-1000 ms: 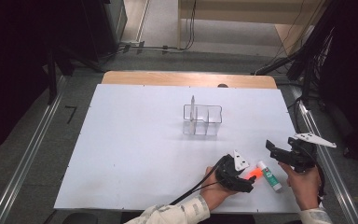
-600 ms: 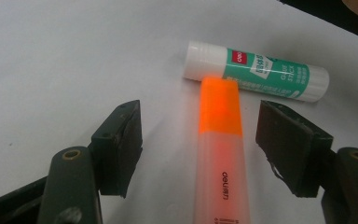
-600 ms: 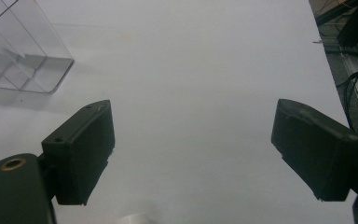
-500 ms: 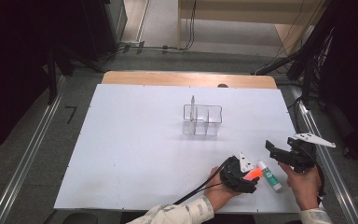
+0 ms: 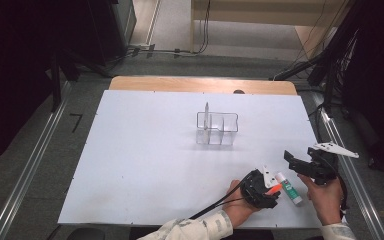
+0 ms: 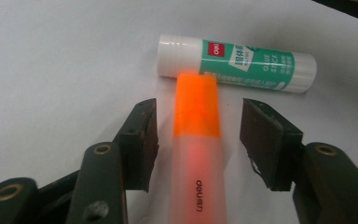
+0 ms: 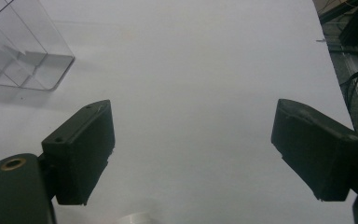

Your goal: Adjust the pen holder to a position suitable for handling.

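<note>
Closing around the orange highlighter (image 6: pixel 196 140), the left gripper (image 6: pixel 198 140) has fingers (image 6: pixel 142 140) not yet touching it; centre them before squeezing. Just beyond lies the glue stick (image 6: pixel 242 65) on the counter (image 5: pixel 145 150). The right gripper (image 7: pixel 191 149) hovers, spread wide.

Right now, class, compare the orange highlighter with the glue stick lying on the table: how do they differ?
The orange highlighter has an orange cap and a frosted, see-through barrel; the glue stick is white with a green label. The highlighter lies between the left gripper's fingers, which have just been closing without pressing on it yet; the glue stick lies beyond them. The highlighter's cap end points at the glue stick's side, so they lie crosswise. Both lie flat on the white table.
</note>
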`<state>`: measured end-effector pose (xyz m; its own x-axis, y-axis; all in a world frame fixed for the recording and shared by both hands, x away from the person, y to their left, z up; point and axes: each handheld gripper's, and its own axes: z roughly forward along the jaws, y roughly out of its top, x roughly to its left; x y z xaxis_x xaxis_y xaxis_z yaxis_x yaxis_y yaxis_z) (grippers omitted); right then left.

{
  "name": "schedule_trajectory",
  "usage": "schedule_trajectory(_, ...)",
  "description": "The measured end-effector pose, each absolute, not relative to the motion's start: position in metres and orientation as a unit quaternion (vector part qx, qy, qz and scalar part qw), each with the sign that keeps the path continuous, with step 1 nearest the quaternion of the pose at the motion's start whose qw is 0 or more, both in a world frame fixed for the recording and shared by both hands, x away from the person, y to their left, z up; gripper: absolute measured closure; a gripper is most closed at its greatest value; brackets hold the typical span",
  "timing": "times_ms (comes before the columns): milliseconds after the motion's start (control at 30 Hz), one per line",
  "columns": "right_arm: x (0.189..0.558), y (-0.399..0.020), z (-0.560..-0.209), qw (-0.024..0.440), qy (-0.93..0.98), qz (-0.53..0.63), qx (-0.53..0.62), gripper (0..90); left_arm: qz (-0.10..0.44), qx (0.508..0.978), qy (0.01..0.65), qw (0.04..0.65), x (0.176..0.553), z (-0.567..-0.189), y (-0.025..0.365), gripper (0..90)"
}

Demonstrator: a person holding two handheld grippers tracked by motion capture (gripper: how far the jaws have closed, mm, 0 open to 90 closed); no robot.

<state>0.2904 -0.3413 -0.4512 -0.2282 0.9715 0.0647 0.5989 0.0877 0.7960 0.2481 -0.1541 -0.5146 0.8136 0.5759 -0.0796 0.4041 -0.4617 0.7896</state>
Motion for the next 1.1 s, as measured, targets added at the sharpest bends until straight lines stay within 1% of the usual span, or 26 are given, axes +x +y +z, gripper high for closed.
schedule_trajectory(167,0.2909,-0.3415,-0.4518,0.253,0.693,0.366,0.567,12.0,0.100,0.852,0.288,0.427,0.2493,-0.5156,-0.1559,52.4)
schedule_trajectory(533,0.2906,-0.3405,-0.4527,0.252,0.694,0.365,0.568,12.0,0.103,0.854,0.289,0.421,0.2503,-0.5166,-0.1596,56.3)
schedule_trajectory(767,0.2914,-0.3407,-0.4536,0.253,0.695,0.363,0.567,12.0,0.107,0.854,0.291,0.418,0.2505,-0.5167,-0.1601,65.0)
schedule_trajectory(1100,0.2910,-0.3409,-0.4537,0.253,0.693,0.362,0.570,12.0,0.106,0.858,0.284,0.415,0.2490,-0.5160,-0.1566,66.9)
